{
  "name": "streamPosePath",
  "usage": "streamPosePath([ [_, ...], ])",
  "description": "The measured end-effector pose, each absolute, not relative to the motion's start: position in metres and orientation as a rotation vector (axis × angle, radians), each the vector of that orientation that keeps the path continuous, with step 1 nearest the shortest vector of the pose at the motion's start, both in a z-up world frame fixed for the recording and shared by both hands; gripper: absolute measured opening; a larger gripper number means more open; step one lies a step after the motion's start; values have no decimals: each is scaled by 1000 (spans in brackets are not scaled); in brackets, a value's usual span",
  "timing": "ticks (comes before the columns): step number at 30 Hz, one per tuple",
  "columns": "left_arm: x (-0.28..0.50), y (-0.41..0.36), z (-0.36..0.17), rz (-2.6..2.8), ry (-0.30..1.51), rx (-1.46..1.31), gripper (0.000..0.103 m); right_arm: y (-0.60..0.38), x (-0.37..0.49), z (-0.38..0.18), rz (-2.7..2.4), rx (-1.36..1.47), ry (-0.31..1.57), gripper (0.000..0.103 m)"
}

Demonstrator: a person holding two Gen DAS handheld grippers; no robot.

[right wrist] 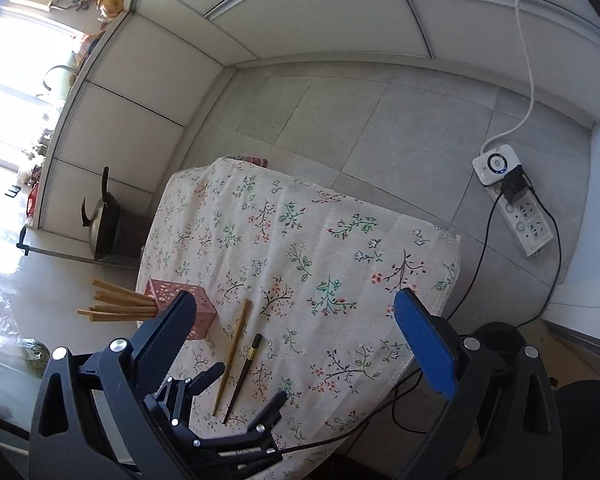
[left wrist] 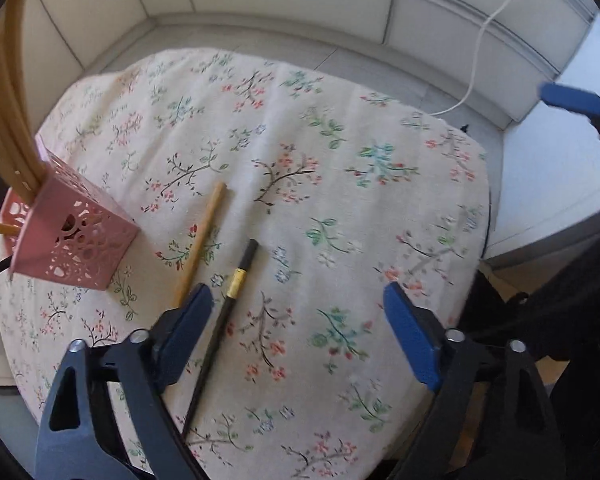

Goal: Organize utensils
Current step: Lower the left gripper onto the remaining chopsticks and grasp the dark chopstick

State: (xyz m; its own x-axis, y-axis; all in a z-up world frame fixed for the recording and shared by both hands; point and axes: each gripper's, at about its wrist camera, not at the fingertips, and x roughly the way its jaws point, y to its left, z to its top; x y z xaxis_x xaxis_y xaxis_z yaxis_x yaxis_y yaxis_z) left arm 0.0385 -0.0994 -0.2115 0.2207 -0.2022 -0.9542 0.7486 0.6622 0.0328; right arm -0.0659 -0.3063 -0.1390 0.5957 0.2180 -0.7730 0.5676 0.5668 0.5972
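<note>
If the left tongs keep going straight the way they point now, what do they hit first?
Probably the black chopstick, lying between the open left tongs near one pad, or the floral cloth beside it. Depth is hard to judge.

No words, brand names, numbers or signs can be read in either view. The white power strip (right wrist: 515,204) on the floor shows only socket holes and a round blue-ringed button, with no legible marking. The items on the shelf far beyond it, by the window, are too small and blurred to read.
</note>
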Motion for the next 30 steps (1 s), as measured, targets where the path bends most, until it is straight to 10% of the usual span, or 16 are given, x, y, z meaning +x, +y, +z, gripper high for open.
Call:
streamPosePath([
  [9,64,-118,-233,-680,1291,594,41,-312,-60,-155,-225,1036,1013,96],
  [10,66,-118,-235,-683,1316,585,16,-311,-60,-154,-225,1027,1011,96],
  [11,67,-117,-241,-669,1345,592,13,-311,-60,-153,-225,1018,1010,96],
  [30,56,-114,-228,-669,1243,513,0,-303,-45,-177,-240,1026,1087,96],
])
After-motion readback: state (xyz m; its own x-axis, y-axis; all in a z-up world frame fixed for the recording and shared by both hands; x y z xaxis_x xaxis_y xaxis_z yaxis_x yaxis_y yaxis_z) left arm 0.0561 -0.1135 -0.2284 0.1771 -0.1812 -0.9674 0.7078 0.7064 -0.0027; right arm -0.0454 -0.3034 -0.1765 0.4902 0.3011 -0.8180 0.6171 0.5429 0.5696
